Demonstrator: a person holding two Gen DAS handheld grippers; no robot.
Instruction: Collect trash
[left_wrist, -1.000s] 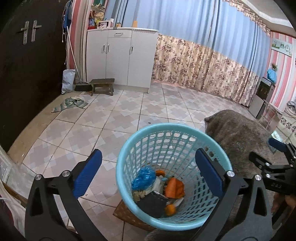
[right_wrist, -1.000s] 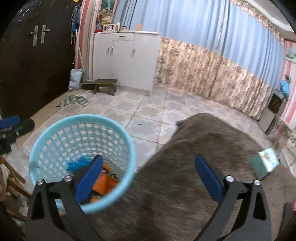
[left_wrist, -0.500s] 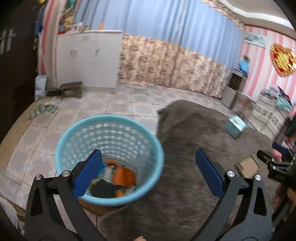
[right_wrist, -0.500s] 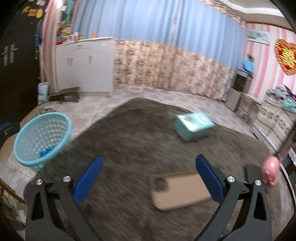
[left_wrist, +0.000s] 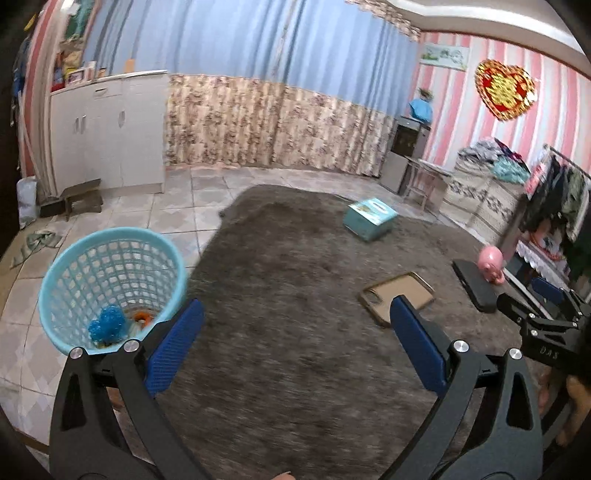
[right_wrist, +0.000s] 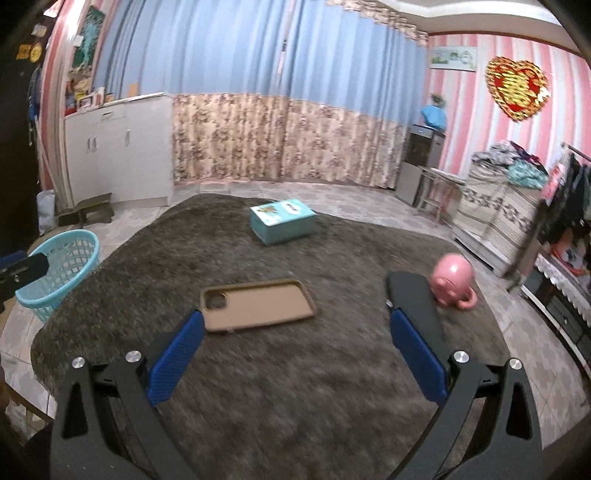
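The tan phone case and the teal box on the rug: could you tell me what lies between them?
Only bare grey rug lies between the tan phone case and the teal box; the right wrist view shows it best.

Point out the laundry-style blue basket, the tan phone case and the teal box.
blue basket (left_wrist: 110, 236), left wrist view, far rim.
tan phone case (right_wrist: 258, 304), right wrist view, inner face.
teal box (right_wrist: 282, 212), right wrist view, top face.

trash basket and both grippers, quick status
Left gripper open, empty. Right gripper open, empty. Blue trash basket upright on tile beside rug, trash inside. Phone case on rug ahead, unobstructed.
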